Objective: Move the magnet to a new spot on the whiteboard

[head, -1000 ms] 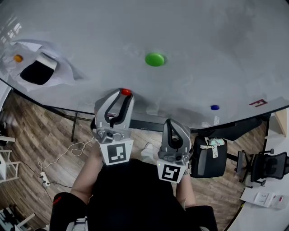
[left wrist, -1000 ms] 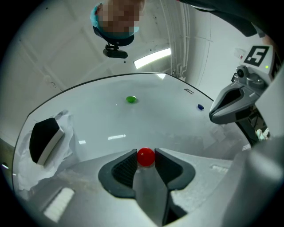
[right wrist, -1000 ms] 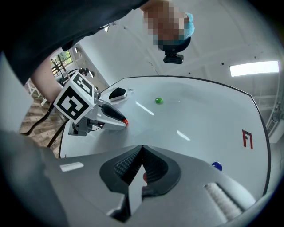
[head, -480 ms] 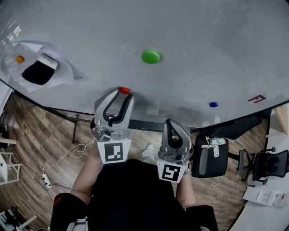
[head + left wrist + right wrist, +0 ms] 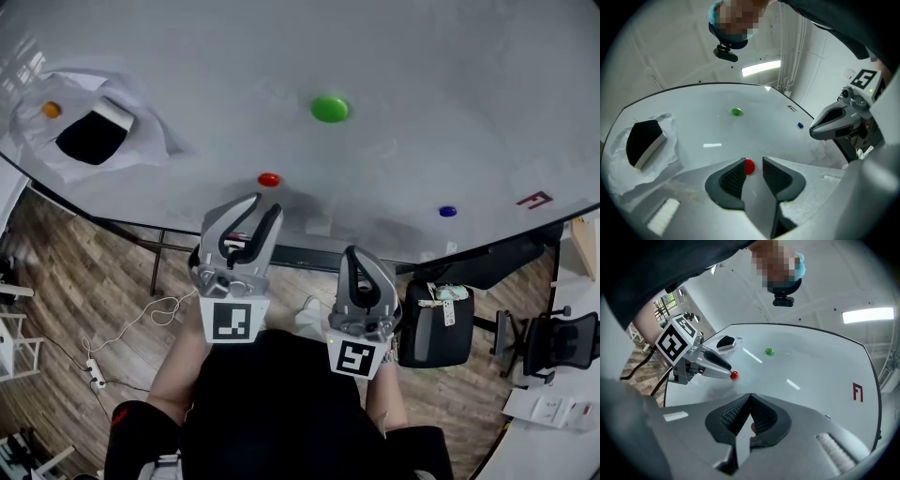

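Observation:
A small red magnet (image 5: 269,179) sticks to the whiteboard (image 5: 422,84), well below the green magnet (image 5: 329,108). My left gripper (image 5: 264,204) hangs just short of the red magnet, apart from it. Its jaws are closing with nothing between the pads. In the left gripper view the red magnet (image 5: 749,166) shows through the gap of the left gripper (image 5: 753,161), on the board beyond the tips. My right gripper (image 5: 356,253) sits lower and to the right, off the board, with its jaws shut together (image 5: 750,397) and empty.
A blue magnet (image 5: 447,211) and a red printed mark (image 5: 535,200) lie at the board's right. A black eraser (image 5: 92,137) on crumpled white sheet and an orange magnet (image 5: 51,109) are at the left. A dark bag (image 5: 436,323) and office chair (image 5: 553,342) stand on the wooden floor.
The left gripper has let go of the red magnet and drawn back from the board; the magnet stays stuck where it was left. The right gripper has not moved.

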`<action>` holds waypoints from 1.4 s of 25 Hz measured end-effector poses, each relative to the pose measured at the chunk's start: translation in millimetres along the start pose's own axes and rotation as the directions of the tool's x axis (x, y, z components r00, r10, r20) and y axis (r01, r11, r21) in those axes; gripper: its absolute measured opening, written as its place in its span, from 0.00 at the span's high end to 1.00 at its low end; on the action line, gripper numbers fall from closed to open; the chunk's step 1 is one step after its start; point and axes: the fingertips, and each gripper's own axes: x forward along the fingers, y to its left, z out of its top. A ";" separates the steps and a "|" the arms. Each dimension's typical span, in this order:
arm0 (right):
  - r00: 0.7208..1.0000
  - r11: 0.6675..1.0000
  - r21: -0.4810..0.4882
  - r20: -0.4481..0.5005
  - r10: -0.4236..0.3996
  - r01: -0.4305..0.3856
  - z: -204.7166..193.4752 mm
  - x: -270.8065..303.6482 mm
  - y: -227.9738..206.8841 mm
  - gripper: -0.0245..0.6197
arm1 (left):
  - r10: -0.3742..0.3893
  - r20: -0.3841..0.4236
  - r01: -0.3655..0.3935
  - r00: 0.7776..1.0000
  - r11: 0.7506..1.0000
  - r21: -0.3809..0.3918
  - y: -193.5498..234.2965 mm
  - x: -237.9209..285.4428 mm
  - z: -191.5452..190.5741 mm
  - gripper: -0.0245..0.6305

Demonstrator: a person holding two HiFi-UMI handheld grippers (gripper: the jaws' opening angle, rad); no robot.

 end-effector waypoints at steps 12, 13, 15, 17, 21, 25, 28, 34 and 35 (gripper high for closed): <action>1.000 1.000 -0.022 0.012 0.000 0.000 21.6 -3.2 16.4 0.96 | -0.055 0.020 0.056 0.998 0.998 -0.037 -0.7 -28.9 4.3 0.95; 1.000 1.000 -0.023 0.014 0.003 -0.003 23.7 -2.9 19.1 0.96 | -0.053 0.020 0.054 0.998 0.998 -0.037 1.3 -32.0 4.4 0.96; 1.000 1.000 -0.022 0.018 0.009 -0.009 27.7 -2.2 25.3 0.96 | -0.054 0.018 0.054 0.998 0.998 -0.041 5.3 -38.1 4.0 0.96; 1.000 1.000 -0.018 0.021 0.014 -0.014 31.4 -1.8 31.3 0.96 | -0.050 0.013 0.051 0.999 0.997 -0.052 9.6 -44.3 3.4 0.96; 0.999 1.000 -0.013 0.036 0.017 -0.016 40.8 -0.5 39.5 0.96 | -0.047 0.014 0.048 0.999 0.995 -0.087 15.2 -56.8 4.2 0.96; 0.999 1.000 -0.002 0.042 0.024 -0.024 47.3 -0.6 48.3 0.96 | -0.100 0.025 0.102 0.995 0.989 -0.105 5.3 -70.4 4.6 0.96; 0.999 0.999 0.012 0.040 0.029 -0.030 49.0 -1.4 54.7 0.96 | -0.137 0.036 0.140 0.990 0.984 -0.111 -3.6 -79.4 5.7 0.96; 0.999 0.999 0.032 0.029 0.023 -0.024 49.9 -3.5 61.9 0.96 | -0.161 0.044 0.164 0.986 0.983 -0.083 -11.8 -87.0 5.8 0.96; 1.000 0.999 0.032 0.025 0.019 -0.020 49.6 -3.9 62.0 0.96 | -0.158 0.045 0.161 0.986 0.984 -0.078 -11.5 -86.9 5.7 0.96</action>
